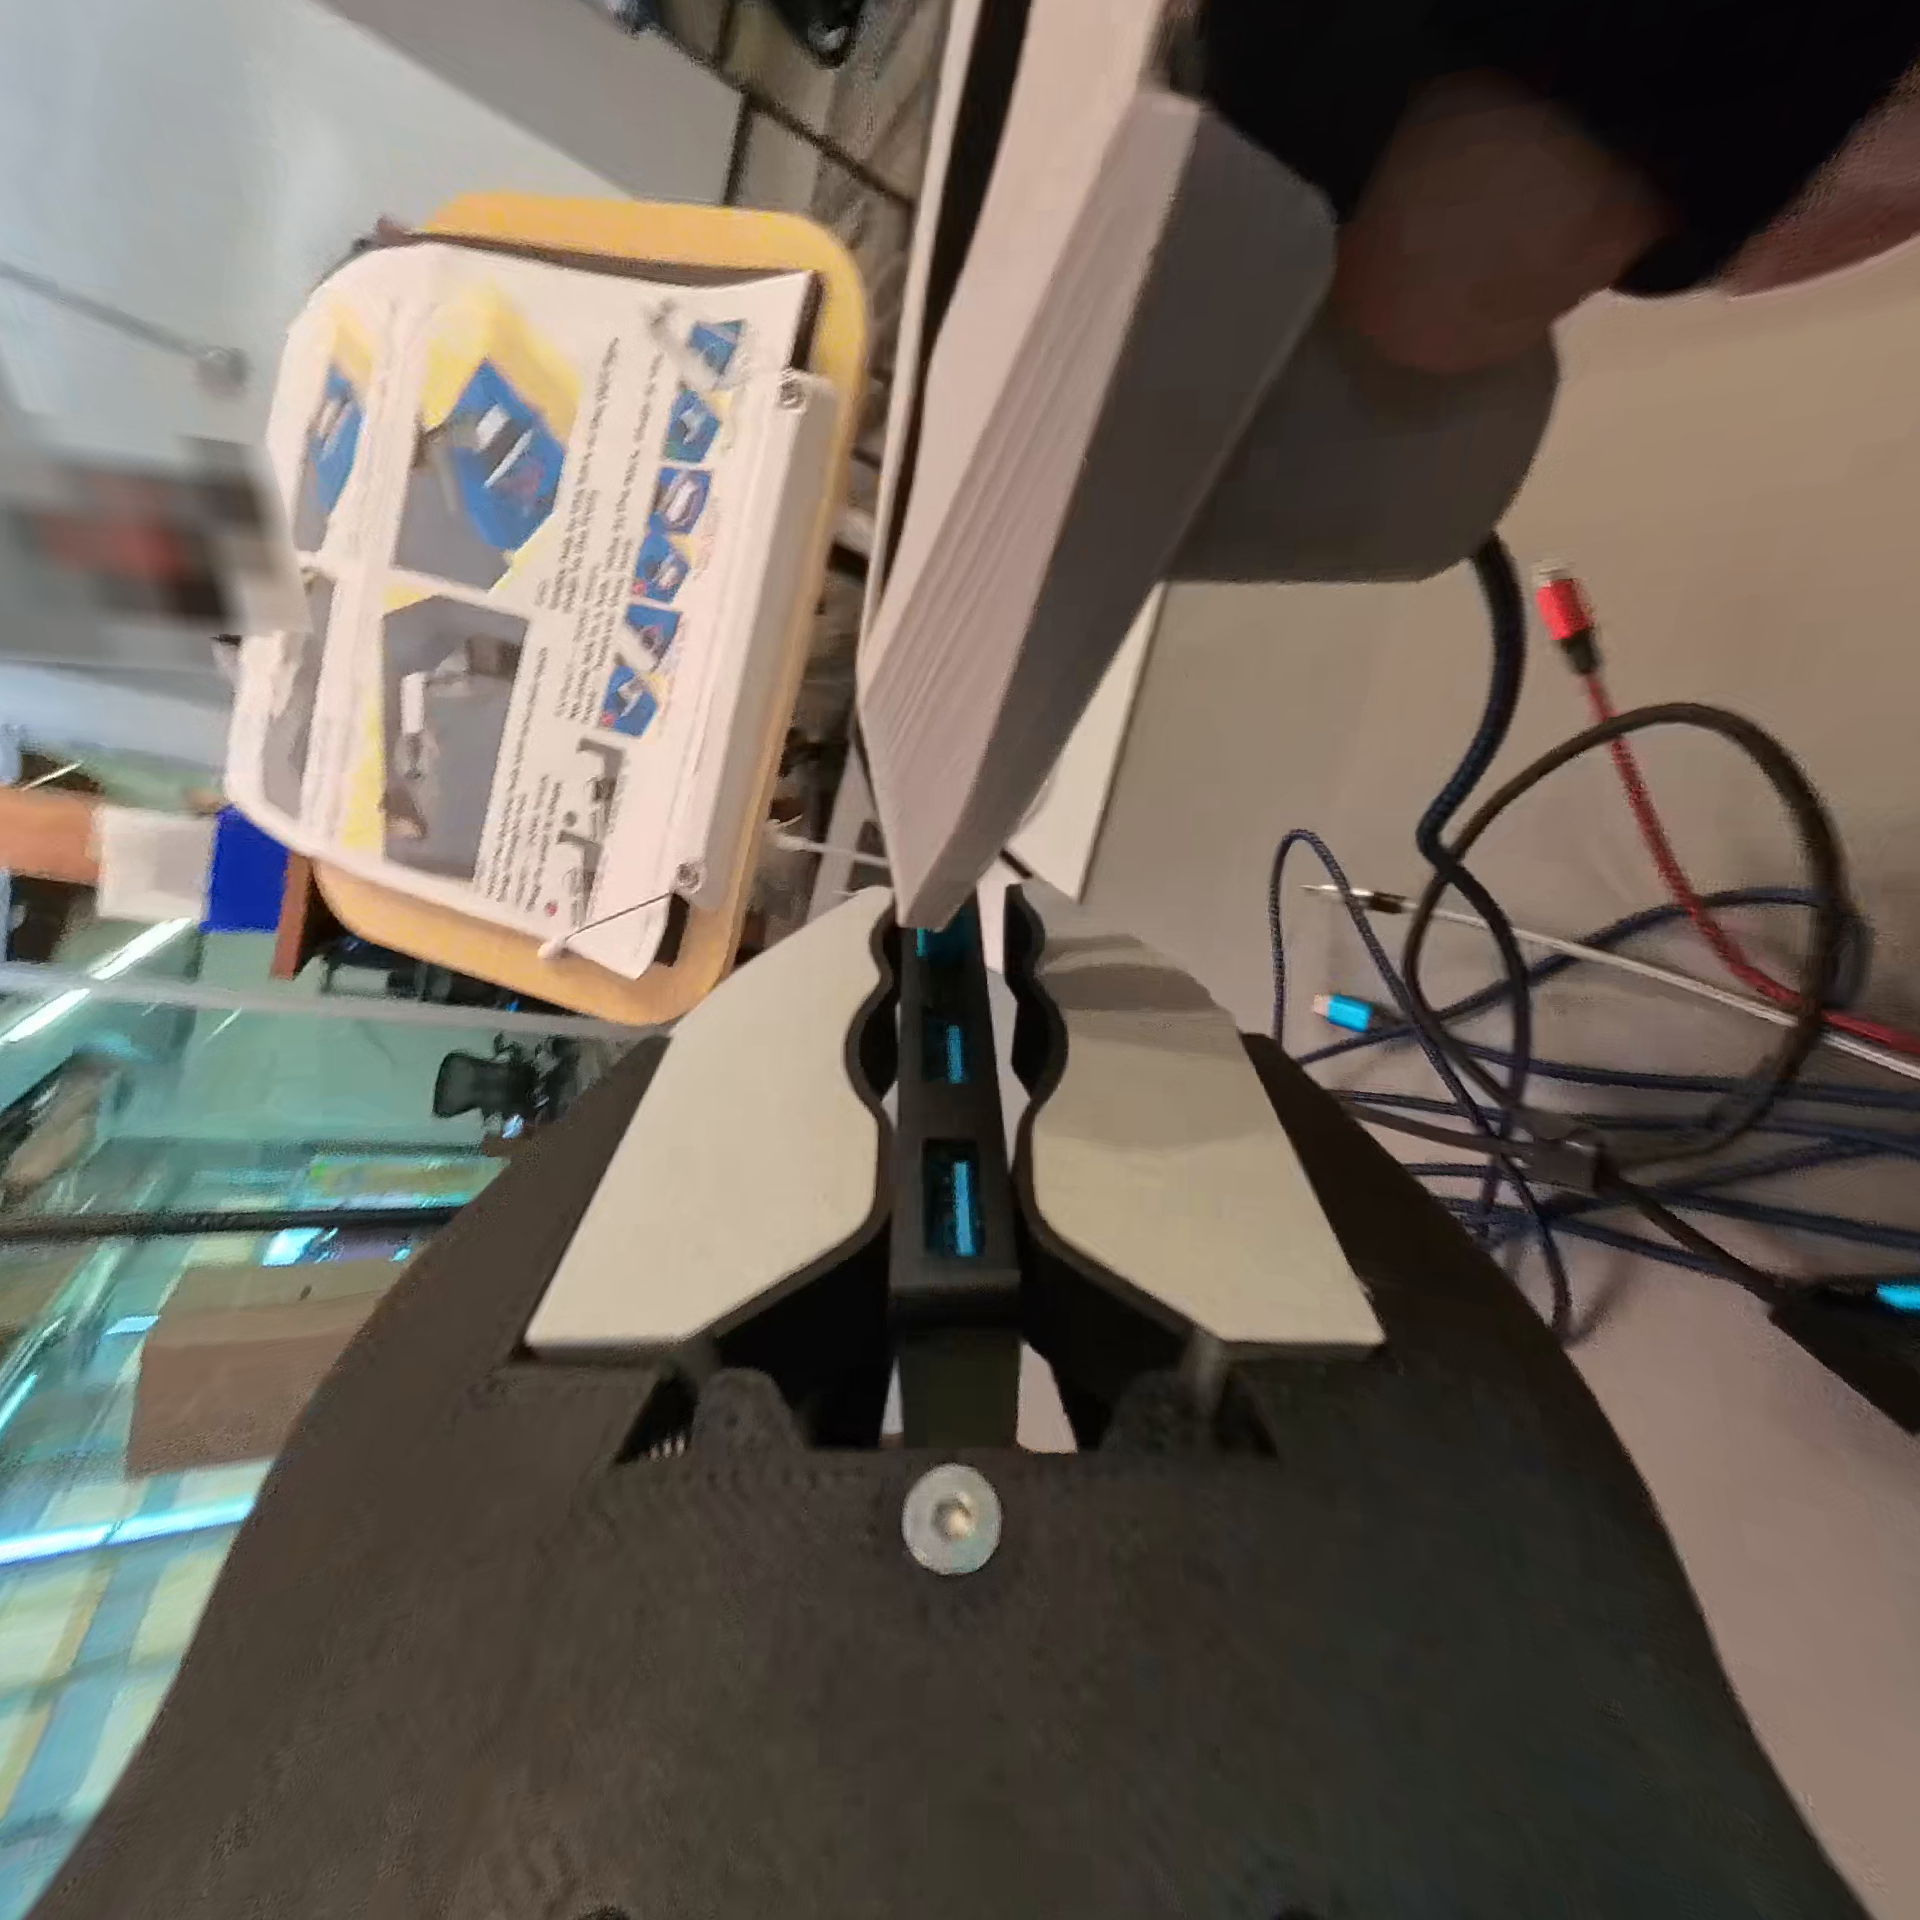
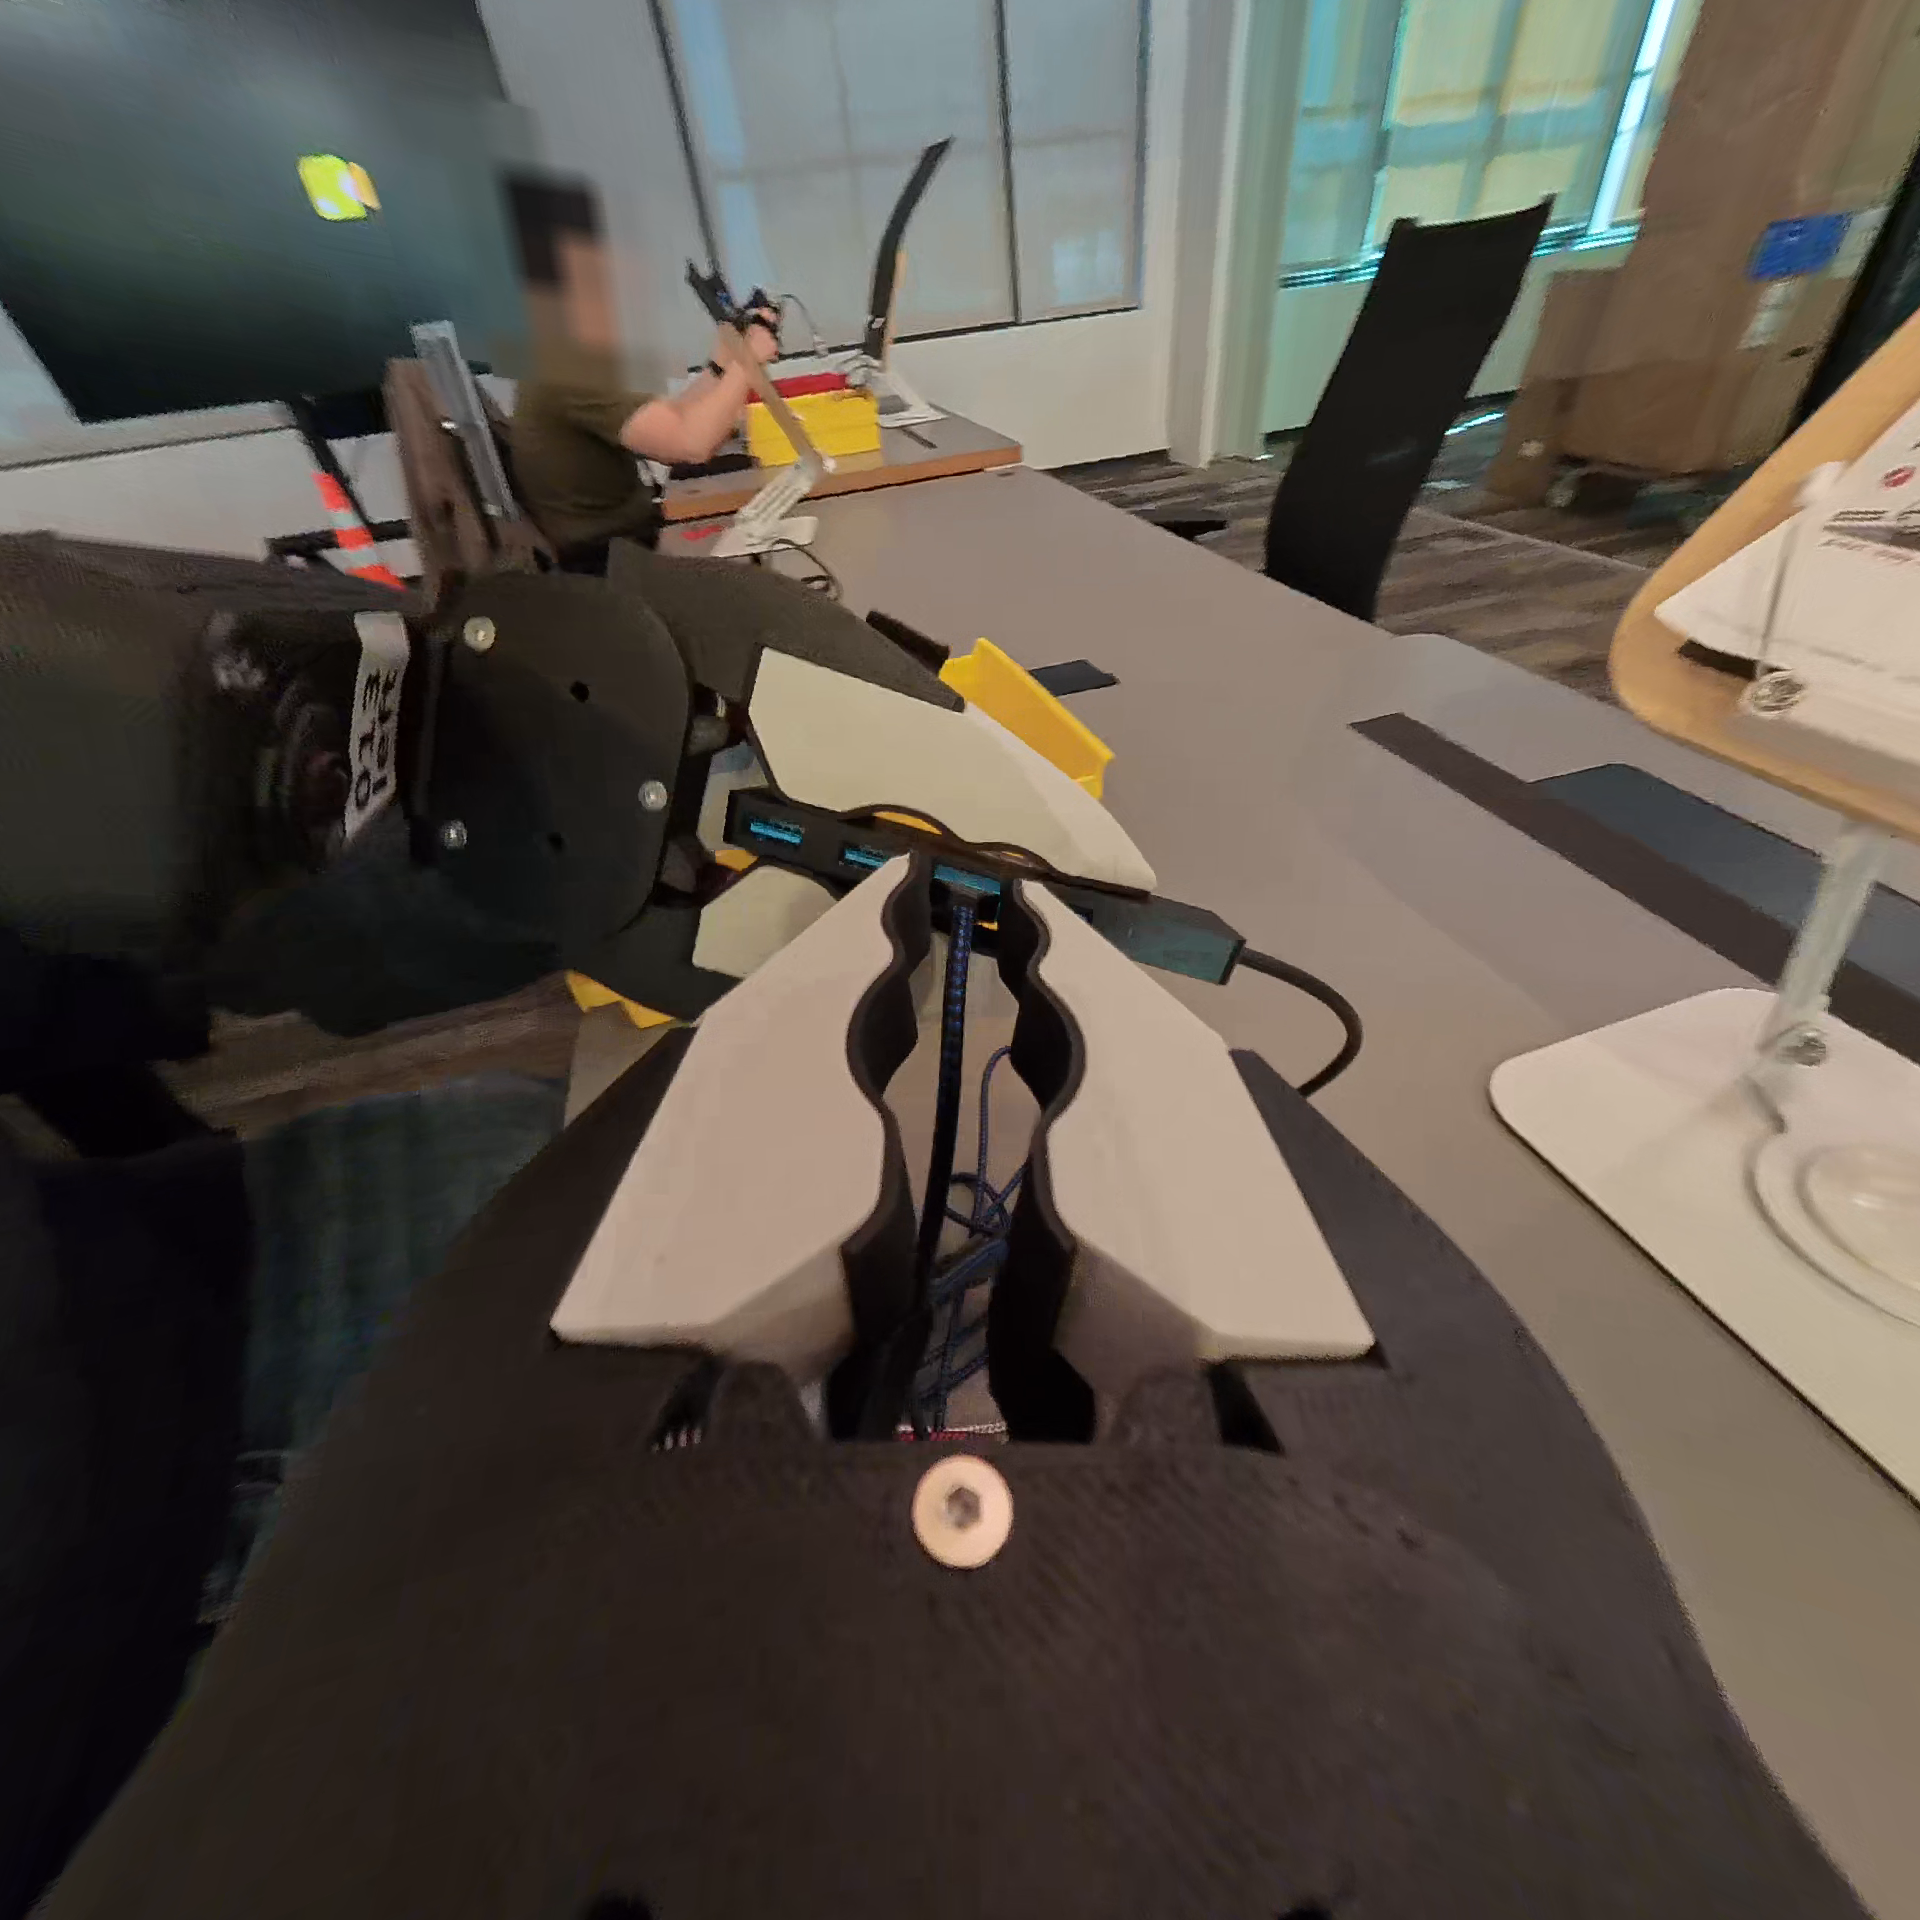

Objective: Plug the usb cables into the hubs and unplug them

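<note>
My left gripper [image 1: 940, 930] is shut on a black USB hub [image 1: 951, 1195] with blue ports, held edge-on between its grey fingers. In the right wrist view the hub [image 2: 821, 831] sticks out sideways under the left gripper's upper finger [image 2: 914, 769]. My right gripper [image 2: 966, 894] is closed around the plug of a blue-black braided USB cable [image 2: 951, 1039], with the plug at a port on the hub's side. The plug itself is mostly hidden by the fingertips. The right gripper's fingers [image 1: 1039, 520] reach the hub's far port from above.
A tangle of blue, black and red cables [image 1: 1610, 1039] lies on the grey table [image 2: 1351, 831]. The hub's own black lead [image 2: 1320, 1029] loops right. A wooden sheet stand [image 2: 1787, 675] on a white base [image 2: 1662, 1143] is at right. A yellow bin [image 2: 1029, 717] sits behind the hub. A person works far back. Tip to tip, the grippers are about 5 centimeters apart.
</note>
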A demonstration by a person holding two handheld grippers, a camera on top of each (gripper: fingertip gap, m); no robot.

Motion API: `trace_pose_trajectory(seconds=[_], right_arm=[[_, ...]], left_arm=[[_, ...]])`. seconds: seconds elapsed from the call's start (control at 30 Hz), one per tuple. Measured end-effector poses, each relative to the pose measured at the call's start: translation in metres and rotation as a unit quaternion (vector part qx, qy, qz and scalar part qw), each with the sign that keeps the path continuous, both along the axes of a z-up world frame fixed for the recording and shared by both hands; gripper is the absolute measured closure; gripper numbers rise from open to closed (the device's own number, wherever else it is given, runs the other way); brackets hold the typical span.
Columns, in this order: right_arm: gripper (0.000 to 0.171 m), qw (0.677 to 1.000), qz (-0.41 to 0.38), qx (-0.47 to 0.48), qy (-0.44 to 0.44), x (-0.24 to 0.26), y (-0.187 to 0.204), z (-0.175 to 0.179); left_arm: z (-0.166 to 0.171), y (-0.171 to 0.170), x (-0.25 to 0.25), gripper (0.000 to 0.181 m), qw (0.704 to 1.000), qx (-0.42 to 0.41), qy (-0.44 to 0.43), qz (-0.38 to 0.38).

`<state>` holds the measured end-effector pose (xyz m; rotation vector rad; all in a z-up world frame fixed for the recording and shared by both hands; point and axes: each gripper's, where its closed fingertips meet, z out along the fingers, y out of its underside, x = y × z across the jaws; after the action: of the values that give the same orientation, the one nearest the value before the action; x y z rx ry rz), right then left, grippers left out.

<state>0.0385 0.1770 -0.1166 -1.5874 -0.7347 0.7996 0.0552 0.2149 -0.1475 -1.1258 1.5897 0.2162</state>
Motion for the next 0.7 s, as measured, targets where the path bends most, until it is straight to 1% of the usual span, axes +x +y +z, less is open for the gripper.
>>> trace_pose_trajectory(seconds=[0.03,0.07,0.1,0.13,0.2,0.3,0.37,0.43,0.53,0.7], right_arm=[[0.16,1.0,0.017,0.009,-0.003,-0.001,-0.003,0.0],[0.16,0.999,0.028,0.019,-0.008,-0.001,-0.005,0.0],[0.16,0.999,0.038,0.018,-0.005,-0.001,-0.007,0.0],[0.16,0.998,0.055,0.024,-0.003,-0.003,-0.011,0.001],[0.16,0.997,0.064,0.037,-0.021,-0.004,-0.013,-0.001],[0.16,0.993,0.094,0.052,-0.039,-0.009,-0.022,-0.001],[0.159,0.99,0.114,0.07,-0.053,-0.012,-0.029,-0.001],[0.16,0.986,0.124,0.076,-0.075,-0.016,-0.032,-0.005],[0.159,0.984,0.135,0.084,-0.081,-0.016,-0.035,-0.005],[0.16,0.982,0.139,0.087,-0.093,-0.015,-0.035,-0.009]], left_arm=[[-0.001,-0.007,0.002,0.151,0.999,-0.024,0.003,-0.024],[0.0,-0.015,0.005,0.133,0.998,-0.048,-0.001,-0.049],[-0.003,-0.021,0.007,0.119,0.995,-0.07,0.007,-0.066],[-0.007,-0.025,0.006,0.107,0.994,-0.083,0.027,-0.072],[-0.013,-0.028,0.004,0.076,0.989,-0.113,0.059,-0.074],[-0.026,-0.039,0.001,0.035,0.97,-0.207,0.089,-0.087],[-0.039,-0.057,-0.004,0.035,0.947,-0.267,0.126,-0.124],[-0.047,-0.064,-0.009,0.035,0.934,-0.288,0.156,-0.144],[-0.045,-0.074,-0.01,0.035,0.914,-0.331,0.159,-0.172],[-0.051,-0.074,-0.011,0.036,0.912,-0.315,0.186,-0.185]])
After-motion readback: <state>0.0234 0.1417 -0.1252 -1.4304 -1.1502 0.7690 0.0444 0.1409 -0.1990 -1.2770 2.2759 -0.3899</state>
